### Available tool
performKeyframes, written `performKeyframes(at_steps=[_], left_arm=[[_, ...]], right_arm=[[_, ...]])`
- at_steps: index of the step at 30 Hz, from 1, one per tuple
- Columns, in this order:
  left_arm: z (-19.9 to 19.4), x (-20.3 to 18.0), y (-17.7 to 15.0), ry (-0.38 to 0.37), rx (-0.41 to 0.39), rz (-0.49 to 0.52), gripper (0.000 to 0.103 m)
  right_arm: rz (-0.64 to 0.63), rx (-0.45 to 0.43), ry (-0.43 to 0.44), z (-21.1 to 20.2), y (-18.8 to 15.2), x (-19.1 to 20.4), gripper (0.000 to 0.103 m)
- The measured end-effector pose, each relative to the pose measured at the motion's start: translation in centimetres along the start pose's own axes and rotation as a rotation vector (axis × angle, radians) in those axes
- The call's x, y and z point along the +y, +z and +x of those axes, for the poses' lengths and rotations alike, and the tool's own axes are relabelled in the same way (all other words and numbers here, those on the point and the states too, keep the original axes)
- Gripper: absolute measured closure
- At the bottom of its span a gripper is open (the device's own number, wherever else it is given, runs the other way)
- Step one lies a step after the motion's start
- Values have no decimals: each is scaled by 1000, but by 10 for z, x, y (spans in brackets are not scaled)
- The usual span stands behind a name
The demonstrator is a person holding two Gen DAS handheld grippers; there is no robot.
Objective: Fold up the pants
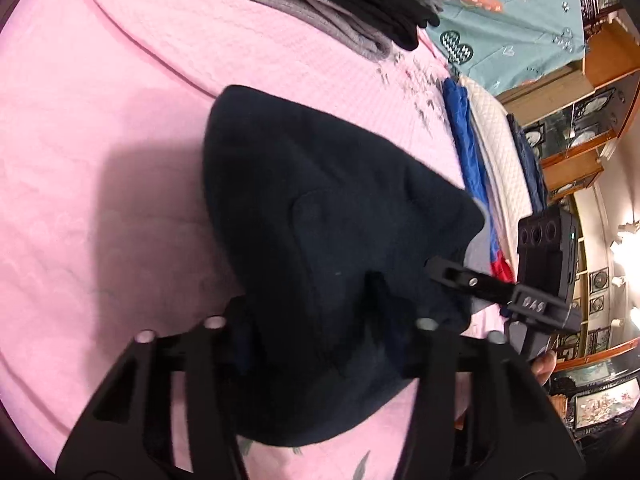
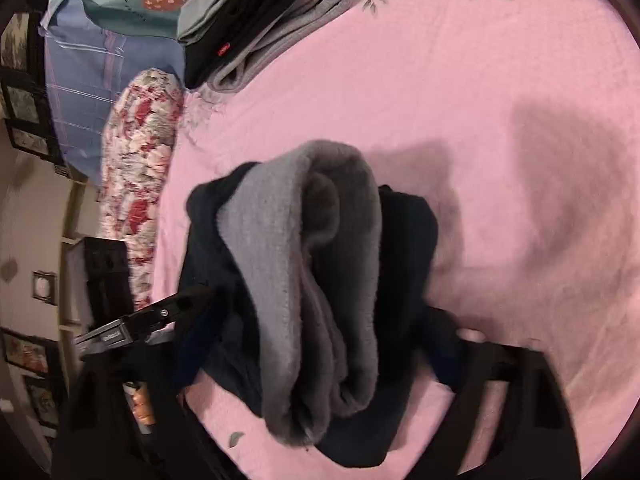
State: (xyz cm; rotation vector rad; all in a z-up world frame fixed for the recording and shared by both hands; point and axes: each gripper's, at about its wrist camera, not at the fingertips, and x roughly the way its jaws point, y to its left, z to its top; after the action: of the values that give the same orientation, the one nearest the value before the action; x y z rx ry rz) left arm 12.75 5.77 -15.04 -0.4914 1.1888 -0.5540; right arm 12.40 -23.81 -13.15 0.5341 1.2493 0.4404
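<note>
Dark navy pants [image 1: 320, 216] with a grey fleece lining [image 2: 304, 264] hang bunched and lifted above the pink bed sheet [image 1: 100, 160]. My left gripper [image 1: 324, 320] is shut on the navy fabric, which drapes over and hides its fingertips. My right gripper [image 2: 320, 328] is shut on the same pants, with the lining side facing its camera. In the left wrist view the right gripper [image 1: 472, 280] grips the pants' right edge. In the right wrist view the left gripper [image 2: 188, 300] grips their left edge.
A stack of folded grey and black clothes [image 1: 332, 4] lies at the far side of the bed, also in the right wrist view [image 2: 256, 28]. A teal printed cloth [image 1: 508, 20], blue fabric [image 1: 468, 152] and a floral quilt [image 2: 140, 160] lie along the bed's edge.
</note>
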Motion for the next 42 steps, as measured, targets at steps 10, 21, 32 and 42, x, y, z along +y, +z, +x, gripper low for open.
performKeyframes(at_steps=[10,21,32,42], left_arm=[[-55,-53,-10,-5,-121,120,67],[-98,-132,226,157,-209,205,66],[3,-56,386,239,-105,92,60],[-43,-70,369,378,-244,208,24]], right_arm=[[-175,-139,-166,-38,-32,58,63],[-369,-281,-221,-100,118,151,63],[-340,-262,-305,-26,350,160,63],[-575,-308,-522,11,345,165,30]])
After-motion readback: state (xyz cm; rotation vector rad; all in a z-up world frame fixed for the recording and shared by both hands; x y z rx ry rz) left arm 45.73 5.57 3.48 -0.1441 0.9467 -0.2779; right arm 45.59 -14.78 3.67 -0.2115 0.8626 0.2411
